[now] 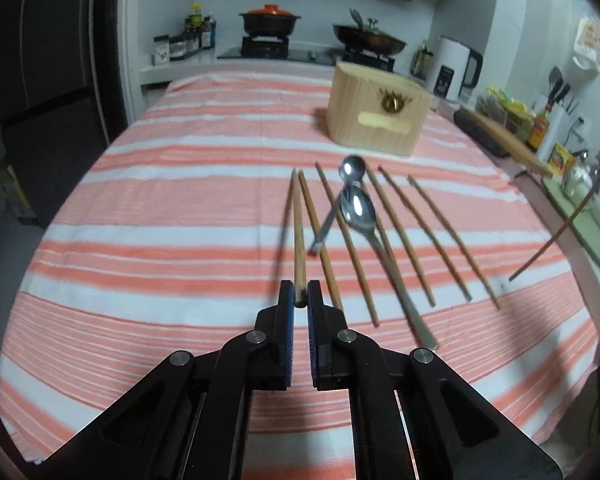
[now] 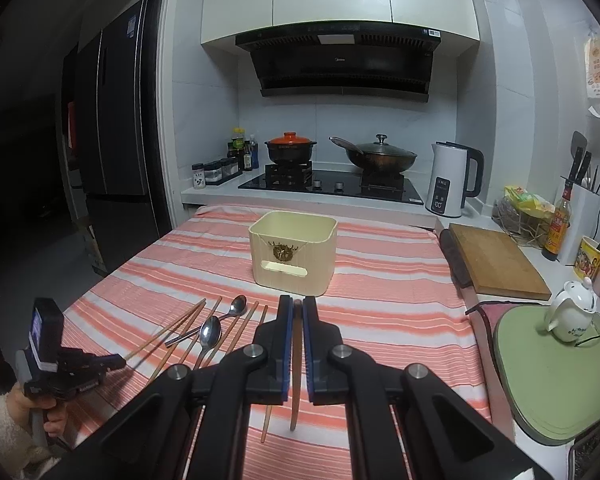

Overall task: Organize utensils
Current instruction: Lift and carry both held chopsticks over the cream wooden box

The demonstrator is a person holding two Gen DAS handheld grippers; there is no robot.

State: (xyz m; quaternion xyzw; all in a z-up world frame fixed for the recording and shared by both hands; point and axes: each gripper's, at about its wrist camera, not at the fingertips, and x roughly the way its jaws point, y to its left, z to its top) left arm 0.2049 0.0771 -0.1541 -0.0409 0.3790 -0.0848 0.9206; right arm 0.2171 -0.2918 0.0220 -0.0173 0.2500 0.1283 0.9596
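Observation:
In the left wrist view my left gripper (image 1: 299,294) is shut on the near end of a wooden chopstick (image 1: 298,232), which points away over the striped cloth (image 1: 160,200). Beside it lie several loose chopsticks (image 1: 404,236) and two steel spoons (image 1: 358,208), one crossing the other (image 1: 352,168). Behind them stands a pale wooden box (image 1: 374,120), open at the top (image 2: 294,256). My right gripper (image 2: 297,306) is shut on another chopstick (image 2: 296,380) that runs back between its jaws. The right wrist view shows the left gripper (image 2: 118,361) low at the left, in a hand.
A wooden cutting board (image 2: 496,260) and a green tray (image 2: 556,380) with a white teapot (image 2: 570,312) border the table's right side. A stove (image 2: 332,186) with pots and a white kettle (image 2: 450,184) stand behind. The table's left edge drops to the floor.

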